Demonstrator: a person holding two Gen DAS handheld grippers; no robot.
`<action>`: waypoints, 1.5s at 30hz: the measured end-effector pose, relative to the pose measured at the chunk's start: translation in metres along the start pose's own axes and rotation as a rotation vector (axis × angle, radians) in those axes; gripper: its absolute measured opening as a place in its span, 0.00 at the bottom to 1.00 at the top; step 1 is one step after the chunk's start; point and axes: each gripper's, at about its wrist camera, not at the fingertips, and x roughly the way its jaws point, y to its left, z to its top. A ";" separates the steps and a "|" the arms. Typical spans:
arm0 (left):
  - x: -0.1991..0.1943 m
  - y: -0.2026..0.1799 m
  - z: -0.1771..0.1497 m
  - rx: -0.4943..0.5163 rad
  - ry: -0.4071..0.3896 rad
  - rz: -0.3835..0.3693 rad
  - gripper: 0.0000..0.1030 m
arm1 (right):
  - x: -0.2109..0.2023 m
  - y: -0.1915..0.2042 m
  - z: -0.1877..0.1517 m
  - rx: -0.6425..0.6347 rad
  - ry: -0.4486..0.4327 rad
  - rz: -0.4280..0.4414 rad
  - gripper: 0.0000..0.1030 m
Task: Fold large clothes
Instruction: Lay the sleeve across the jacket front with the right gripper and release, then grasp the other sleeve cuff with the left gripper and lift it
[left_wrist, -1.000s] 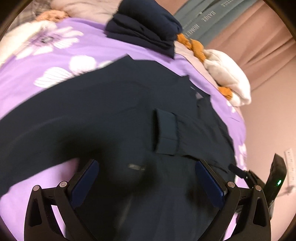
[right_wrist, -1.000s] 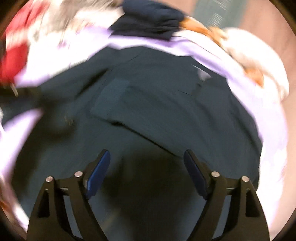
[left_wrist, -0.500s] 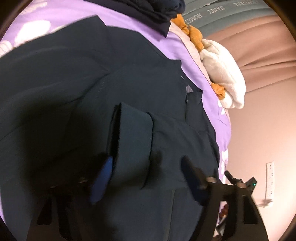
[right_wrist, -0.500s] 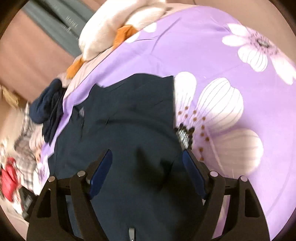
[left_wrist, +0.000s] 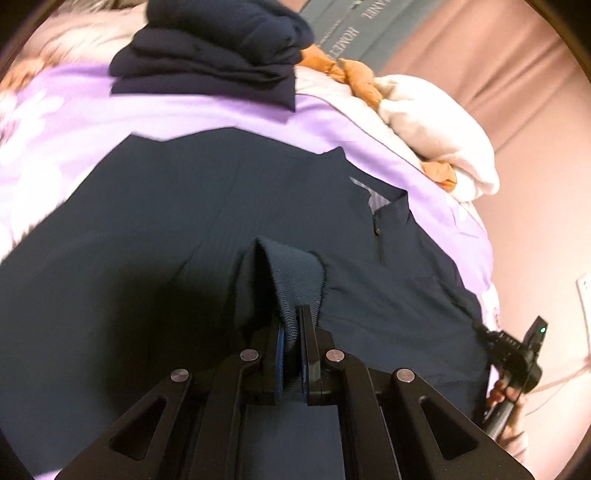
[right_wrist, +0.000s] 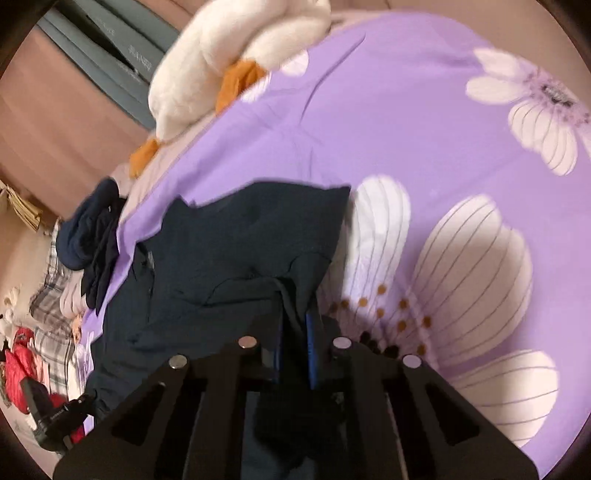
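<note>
While both tongs clamp cloth, fold step under way: left tongs (left_wrist: 291, 334) closed on ribbed cuff (left_wrist: 295, 277), right tongs (right_wrist: 293, 343) closed on jacket (right_wrist: 236, 254) edge. Jacket spread on bed (right_wrist: 424, 129), frame centre. Next, judged: carry gripped parts inward together.

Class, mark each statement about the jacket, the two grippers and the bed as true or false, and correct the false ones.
1. The left gripper is shut on the ribbed cuff of the dark jacket. True.
2. The right gripper is open above the bedsheet. False: it is shut on dark jacket fabric.
3. The bedsheet is purple with white flowers. True.
4. A folded dark garment lies on the bed beyond the jacket. True.
5. The plush toy is red. False: it is white with orange parts.
</note>
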 end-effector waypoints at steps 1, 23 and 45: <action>0.003 0.000 -0.002 0.019 0.011 0.014 0.03 | -0.001 -0.006 0.000 0.027 -0.007 0.003 0.10; 0.034 -0.036 -0.019 0.168 0.113 0.077 0.16 | 0.039 0.116 -0.056 -0.498 0.206 -0.021 0.24; -0.115 0.070 -0.081 -0.175 -0.117 0.093 0.81 | -0.052 0.127 -0.139 -0.448 0.180 0.143 0.67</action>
